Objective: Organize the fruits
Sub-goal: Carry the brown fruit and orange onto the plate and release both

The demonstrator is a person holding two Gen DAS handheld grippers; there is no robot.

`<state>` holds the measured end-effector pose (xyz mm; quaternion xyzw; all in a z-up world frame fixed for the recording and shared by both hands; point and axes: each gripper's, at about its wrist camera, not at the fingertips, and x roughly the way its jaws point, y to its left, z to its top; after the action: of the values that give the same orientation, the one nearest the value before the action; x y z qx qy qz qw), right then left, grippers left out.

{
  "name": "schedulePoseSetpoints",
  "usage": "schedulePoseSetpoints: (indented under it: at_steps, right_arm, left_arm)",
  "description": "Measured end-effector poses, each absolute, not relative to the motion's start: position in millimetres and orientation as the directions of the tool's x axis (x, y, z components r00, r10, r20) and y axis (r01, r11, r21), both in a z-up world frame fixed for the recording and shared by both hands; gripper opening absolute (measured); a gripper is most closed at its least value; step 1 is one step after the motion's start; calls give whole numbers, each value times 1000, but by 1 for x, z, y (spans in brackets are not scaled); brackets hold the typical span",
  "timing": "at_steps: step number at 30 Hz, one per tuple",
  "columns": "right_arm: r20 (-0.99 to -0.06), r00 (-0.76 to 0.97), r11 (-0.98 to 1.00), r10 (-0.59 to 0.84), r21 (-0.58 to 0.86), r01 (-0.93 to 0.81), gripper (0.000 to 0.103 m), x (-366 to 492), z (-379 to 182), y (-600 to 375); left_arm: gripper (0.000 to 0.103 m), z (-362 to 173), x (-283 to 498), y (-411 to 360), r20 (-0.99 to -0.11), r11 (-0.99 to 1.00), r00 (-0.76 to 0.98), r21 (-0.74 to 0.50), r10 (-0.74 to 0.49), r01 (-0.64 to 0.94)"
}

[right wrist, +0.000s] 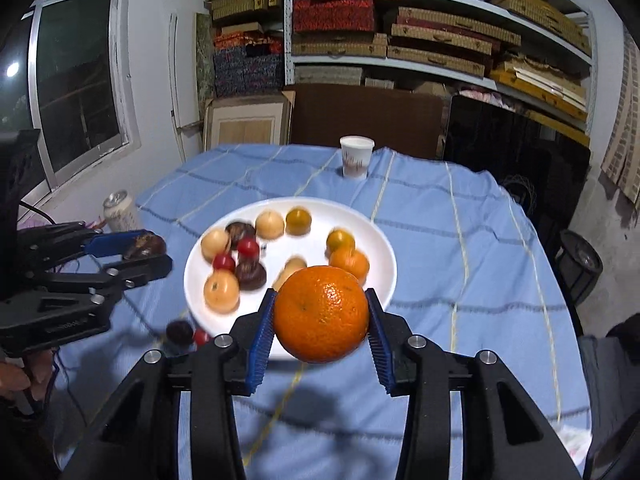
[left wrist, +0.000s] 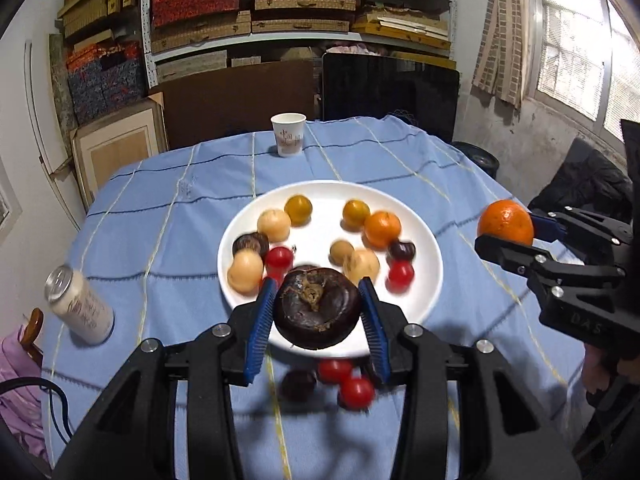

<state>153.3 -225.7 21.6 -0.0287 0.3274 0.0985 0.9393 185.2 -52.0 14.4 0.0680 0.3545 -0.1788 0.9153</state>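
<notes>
Both fruits are held clear above the counter (left wrist: 160,208); best carried level and slow to free gaps on the white plate (left wrist: 432,276), so neither rolls out. Right tongs (right wrist: 320,316) are clamped on the orange (right wrist: 322,314), bright and pebbled, near the plate's near-right rim. Left tongs (left wrist: 318,308) are clamped on a dark brown fruit (left wrist: 316,312), glossy with a dried stem scar, over the near rim.

Black plastic left gripper (left wrist: 317,312) and matching right gripper (right wrist: 321,314): angular linkage arms, round silver screw heads at the pivots, ribbed blue pads on the fingers (left wrist: 258,330). Faint embossed lettering on the right gripper's black body. Bare hand (right wrist: 18,380) below the left gripper's handle.
</notes>
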Motion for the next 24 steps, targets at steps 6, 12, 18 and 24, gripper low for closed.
schedulePoseSetpoints:
  at_steps: [6,12,18,24]
  right_arm:
    - [-635,755,975,163,-14,-222,44,222,19,-214]
    - [-705,693,975,152,-9,-223,44,282,-16,-208]
    - [-728,667,974,157,4,-226,47,299,-31,-207]
    - [-674,724,978,146,-12,-208,64,280,-7,-213]
  left_arm:
    - [41,1,258,-60,-717,942,639,-72,-278,329]
    - [41,-34,310,-62,-769,952,585,-96,-256,290]
    - [77,-46,324,-52,-778,961,579,-112,-243,253]
    - [84,-26,308,-29,-747,960,606,-167,-272,225]
